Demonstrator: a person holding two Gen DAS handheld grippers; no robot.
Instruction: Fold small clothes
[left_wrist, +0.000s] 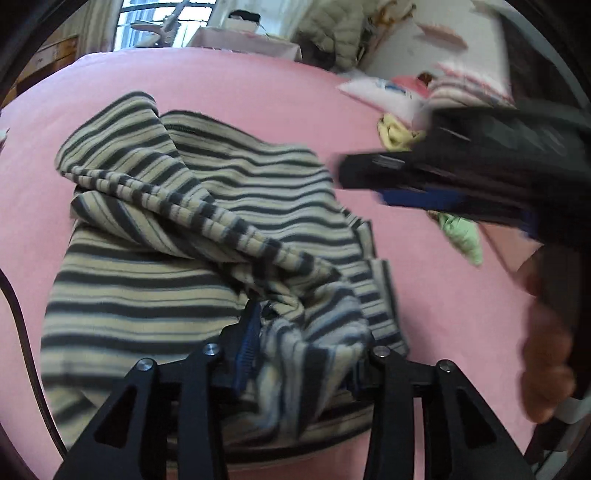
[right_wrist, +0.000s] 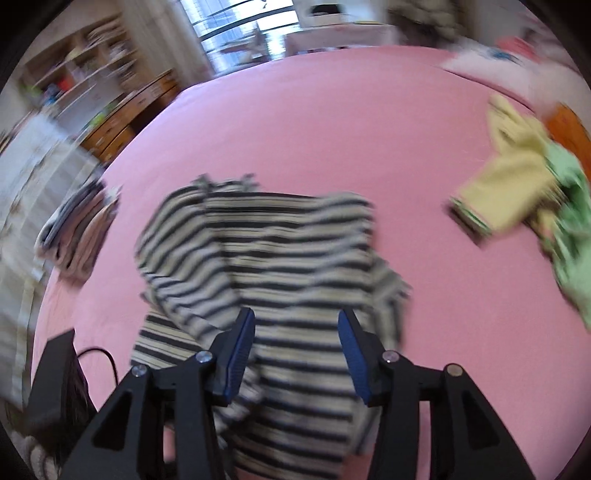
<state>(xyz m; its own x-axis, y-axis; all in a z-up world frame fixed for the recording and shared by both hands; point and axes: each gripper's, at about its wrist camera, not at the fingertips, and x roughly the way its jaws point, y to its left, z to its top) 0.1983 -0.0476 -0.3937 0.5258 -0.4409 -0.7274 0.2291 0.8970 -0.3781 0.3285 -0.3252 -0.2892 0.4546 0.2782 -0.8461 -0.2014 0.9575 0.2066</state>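
A beige and dark striped garment (left_wrist: 192, 221) lies rumpled on the pink bed sheet (left_wrist: 258, 85). My left gripper (left_wrist: 303, 354) has a bunch of its fabric between the blue pads, the cloth draping over the right finger. My right gripper (right_wrist: 295, 350) hovers open just above the same striped garment (right_wrist: 266, 251), nothing between its blue pads (right_wrist: 242, 350). In the left wrist view the right gripper (left_wrist: 369, 181) shows blurred at the right, beside the garment's edge.
A yellow garment (right_wrist: 506, 184) and a green one (right_wrist: 569, 251) lie at the right of the bed. A stack of folded clothes (right_wrist: 77, 225) sits at the left edge. Pillows (left_wrist: 461, 88) lie at the far right. Shelves and a window stand beyond the bed.
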